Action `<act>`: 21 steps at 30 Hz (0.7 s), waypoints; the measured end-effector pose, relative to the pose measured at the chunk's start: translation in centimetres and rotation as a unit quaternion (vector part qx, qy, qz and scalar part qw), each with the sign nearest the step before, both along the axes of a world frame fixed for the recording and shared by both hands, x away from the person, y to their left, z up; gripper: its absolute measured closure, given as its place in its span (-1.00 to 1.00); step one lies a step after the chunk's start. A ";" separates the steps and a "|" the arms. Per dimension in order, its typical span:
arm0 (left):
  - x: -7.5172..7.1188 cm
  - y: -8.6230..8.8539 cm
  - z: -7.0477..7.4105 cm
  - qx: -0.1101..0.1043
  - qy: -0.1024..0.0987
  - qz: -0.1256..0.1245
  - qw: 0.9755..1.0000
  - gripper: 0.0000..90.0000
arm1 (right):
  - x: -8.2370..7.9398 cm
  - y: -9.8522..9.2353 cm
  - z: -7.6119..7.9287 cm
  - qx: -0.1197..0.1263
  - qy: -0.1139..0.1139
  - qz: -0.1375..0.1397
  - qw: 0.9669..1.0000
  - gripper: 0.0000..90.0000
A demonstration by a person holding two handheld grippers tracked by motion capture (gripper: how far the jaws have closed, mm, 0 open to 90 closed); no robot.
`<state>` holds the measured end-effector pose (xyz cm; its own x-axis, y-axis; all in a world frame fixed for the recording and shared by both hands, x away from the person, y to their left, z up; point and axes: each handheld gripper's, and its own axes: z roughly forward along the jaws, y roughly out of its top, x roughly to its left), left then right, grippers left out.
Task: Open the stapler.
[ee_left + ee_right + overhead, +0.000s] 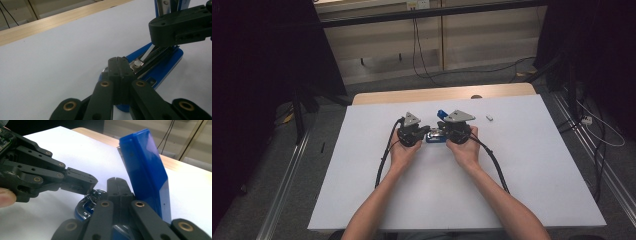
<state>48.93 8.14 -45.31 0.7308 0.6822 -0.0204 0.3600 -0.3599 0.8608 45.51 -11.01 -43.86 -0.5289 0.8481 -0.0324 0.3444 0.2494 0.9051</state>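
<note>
A blue stapler [434, 138] lies opened on the white table [522, 175], its blue top arm [145, 170] tilted up and back. Its metal staple rail [150, 56] lies bare on the blue base [165, 67]. My left gripper [427, 131] comes in from the left, shut and empty, with its tips [120, 62] over the near end of the rail. My right gripper [441, 133] faces it from the right, also shut, tips [116, 182] close beside the raised arm. In the right gripper view the left gripper [78, 181] hovers at the stapler's shiny front plate [93, 196].
A small white piece [490, 118] lies on the table right of the grippers. A wooden strip [437, 94] runs along the table's far edge. Black cables [384, 155] trail from both grippers toward the person.
</note>
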 end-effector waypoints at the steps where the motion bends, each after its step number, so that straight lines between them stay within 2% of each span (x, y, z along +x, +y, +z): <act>1: 0.0 0.0 0.0 -0.001 0.000 0.001 1.000 1.00 | 0.0 -0.1 0.0 0.000 -0.002 -0.001 1.000 1.00; 21: 0.0 0.1 -0.1 0.000 -0.006 -0.002 1.000 1.00 | -0.1 -0.7 0.3 0.011 -0.009 -0.021 1.000 1.00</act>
